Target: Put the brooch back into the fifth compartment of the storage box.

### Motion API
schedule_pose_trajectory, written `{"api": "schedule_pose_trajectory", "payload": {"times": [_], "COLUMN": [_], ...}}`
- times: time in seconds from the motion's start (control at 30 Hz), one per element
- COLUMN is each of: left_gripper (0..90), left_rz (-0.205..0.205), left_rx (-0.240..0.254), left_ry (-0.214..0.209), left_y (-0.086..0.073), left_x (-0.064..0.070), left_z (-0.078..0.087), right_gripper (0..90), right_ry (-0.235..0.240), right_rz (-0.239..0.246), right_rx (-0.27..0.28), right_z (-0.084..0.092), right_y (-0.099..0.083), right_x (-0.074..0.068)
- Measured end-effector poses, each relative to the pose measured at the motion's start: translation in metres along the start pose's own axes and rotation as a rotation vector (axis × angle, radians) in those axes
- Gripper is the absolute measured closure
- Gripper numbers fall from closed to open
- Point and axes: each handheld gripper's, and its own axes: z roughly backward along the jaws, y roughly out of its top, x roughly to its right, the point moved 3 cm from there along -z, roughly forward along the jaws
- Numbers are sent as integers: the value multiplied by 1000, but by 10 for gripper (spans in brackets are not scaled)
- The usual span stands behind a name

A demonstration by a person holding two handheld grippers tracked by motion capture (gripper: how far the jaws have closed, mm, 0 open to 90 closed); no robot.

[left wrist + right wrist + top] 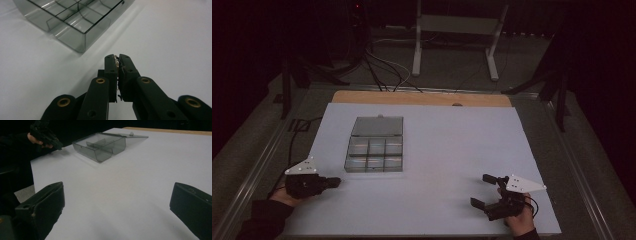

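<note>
I see the clear compartment box (375, 153) lying left of centre on the white table sheet (452, 150), lid (377, 126) swung flat open behind it, with bare sheet between it and both tools. My left gripper (334, 182) rests just beside the box's near left corner, jaws pressed together on nothing. My right gripper (484, 190) sits well apart at the near right edge, jaws spread wide; floor cables (384, 70) and a stand's legs (454, 45) lie beyond the table.
</note>
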Motion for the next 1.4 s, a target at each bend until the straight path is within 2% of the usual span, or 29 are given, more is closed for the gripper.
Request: {"api": "schedule_pose_trajectory", "payload": {"times": [0.43,1.0,1.4], "left_gripper": [880,880,880], "left_rz": [-7,-12,-12], "left_rx": [17,40,68], "left_ry": [-22,-34,-40], "left_y": [19,36,53], "left_x": [8,6,4], "left_z": [-1,-6,-11], "right_gripper": [0,0,0], "right_ry": [-1,-4,-6], "right_rz": [0,0,0], "right_rx": [0,-1,0], "right_z": [0,0,1], "right_y": [0,0,0], "right_x": [0,0,1]}}
